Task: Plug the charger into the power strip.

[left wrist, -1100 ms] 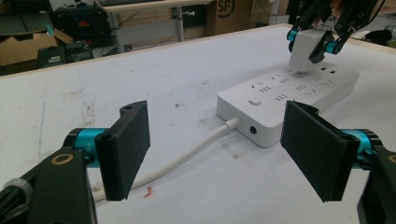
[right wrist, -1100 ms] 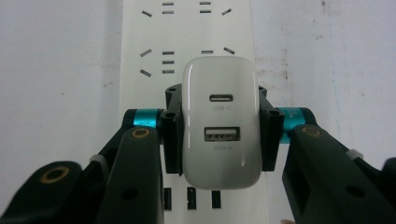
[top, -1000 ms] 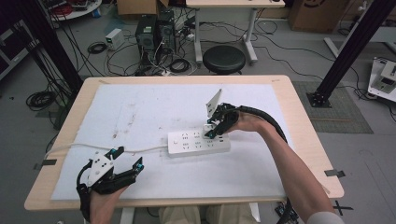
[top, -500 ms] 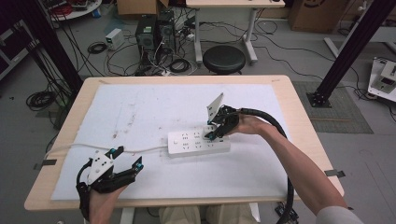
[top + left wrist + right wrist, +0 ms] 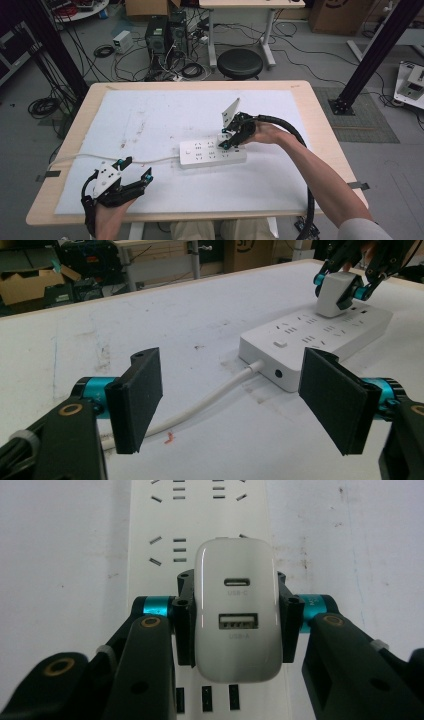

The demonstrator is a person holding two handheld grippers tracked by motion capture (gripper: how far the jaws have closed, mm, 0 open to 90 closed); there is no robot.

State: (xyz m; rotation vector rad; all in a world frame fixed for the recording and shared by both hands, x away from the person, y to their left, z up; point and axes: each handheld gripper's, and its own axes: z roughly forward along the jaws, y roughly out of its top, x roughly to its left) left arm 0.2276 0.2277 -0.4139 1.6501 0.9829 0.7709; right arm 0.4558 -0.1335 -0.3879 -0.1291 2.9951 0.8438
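Right gripper (image 5: 235, 617): clamps USB charger (image 5: 236, 607) over power strip (image 5: 212, 153), apparently seating its prongs.
Left gripper (image 5: 131, 172): at seven o'clock, jaws wide, empty, waiting.

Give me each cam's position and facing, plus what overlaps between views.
High view: above the person's table edge, looking forward and down at the table; both forearms, left gripper, right gripper.
Left gripper view: low over the mat, looking along its open jaws at the power strip; own jaws, right gripper beyond.
Right gripper view: looks down the jaws, shut on the charger, onto the strip.
Shared: strip and charger.
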